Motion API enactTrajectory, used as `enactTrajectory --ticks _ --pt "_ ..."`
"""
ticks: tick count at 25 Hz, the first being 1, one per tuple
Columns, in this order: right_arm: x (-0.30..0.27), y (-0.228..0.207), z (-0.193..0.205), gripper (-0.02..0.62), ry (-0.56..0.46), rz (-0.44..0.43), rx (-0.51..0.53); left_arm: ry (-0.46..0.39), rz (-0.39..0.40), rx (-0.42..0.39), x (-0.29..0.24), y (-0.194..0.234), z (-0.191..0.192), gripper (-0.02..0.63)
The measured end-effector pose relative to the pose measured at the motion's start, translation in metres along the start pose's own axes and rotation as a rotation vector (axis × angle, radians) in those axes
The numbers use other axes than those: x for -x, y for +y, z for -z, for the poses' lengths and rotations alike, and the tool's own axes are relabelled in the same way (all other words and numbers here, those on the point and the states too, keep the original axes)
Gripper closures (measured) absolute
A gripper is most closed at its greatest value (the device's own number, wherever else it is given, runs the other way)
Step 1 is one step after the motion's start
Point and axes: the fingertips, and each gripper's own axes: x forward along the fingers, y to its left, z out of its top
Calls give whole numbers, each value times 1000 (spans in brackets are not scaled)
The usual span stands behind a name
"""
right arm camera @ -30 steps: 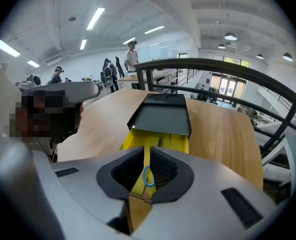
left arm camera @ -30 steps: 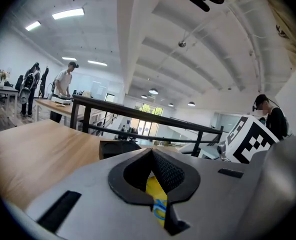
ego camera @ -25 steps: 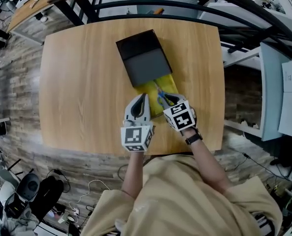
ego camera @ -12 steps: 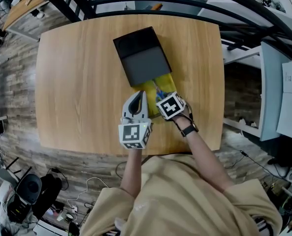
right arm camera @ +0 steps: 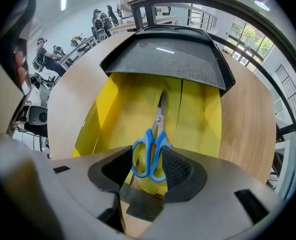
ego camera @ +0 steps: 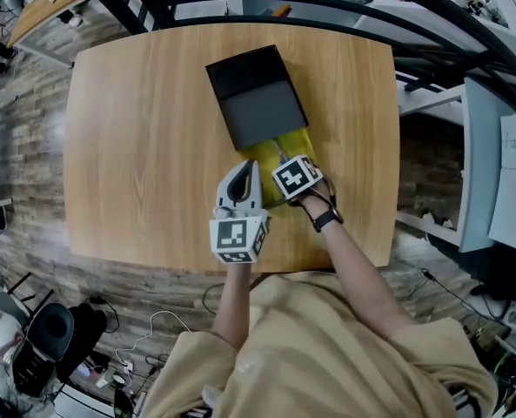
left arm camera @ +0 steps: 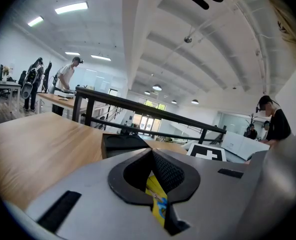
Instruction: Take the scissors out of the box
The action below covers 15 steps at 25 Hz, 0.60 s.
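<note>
A black box sleeve (ego camera: 258, 94) lies on the wooden table (ego camera: 136, 146), with its yellow inner tray (ego camera: 289, 144) slid out toward me. My left gripper (ego camera: 248, 171) is shut on the tray's near left edge; a yellow strip (left arm camera: 157, 200) is pinched between its pads. My right gripper (ego camera: 287, 165) points steeply down into the tray. Its jaws have just been opening and stand wide. Blue-handled scissors (right arm camera: 150, 154) lie flat in the tray (right arm camera: 197, 114) between the right gripper's (right arm camera: 147, 170) pads, blades pointing at the sleeve (right arm camera: 167, 54). The left pad stands off the handles.
A black metal railing (ego camera: 327, 11) runs past the table's far edge. To the right stands a pale desk with papers (ego camera: 510, 172). Cables and gear (ego camera: 49, 329) lie on the plank floor at the left. People stand at distant benches (left arm camera: 65, 81).
The right gripper has moved from the tray's near right corner up over the tray and tipped downward, and it now covers the scissors' handles in the head view. The left gripper has stayed put.
</note>
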Motion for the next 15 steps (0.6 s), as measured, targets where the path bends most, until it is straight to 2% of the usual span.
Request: enactTrajectory --ticks 3,8,10,11,15 --pt "-2 -2 0 431 8 6 -6 -4 -5 -1 3 2 -1 595" --pt "-9 2 0 430 -44 -75 -46 -10 -7 -3 9 -1 -2 595" --pt "-8 0 -5 451 -63 -42 11 -15 -8 -6 11 -2 -4 595" --pt "-7 -2 -8 515 -70 -14 51 -18 -9 -6 12 -2 -5 595" --pt "-6 -3 -9 515 -67 14 93 -27 -20 -12 18 0 -8 595"
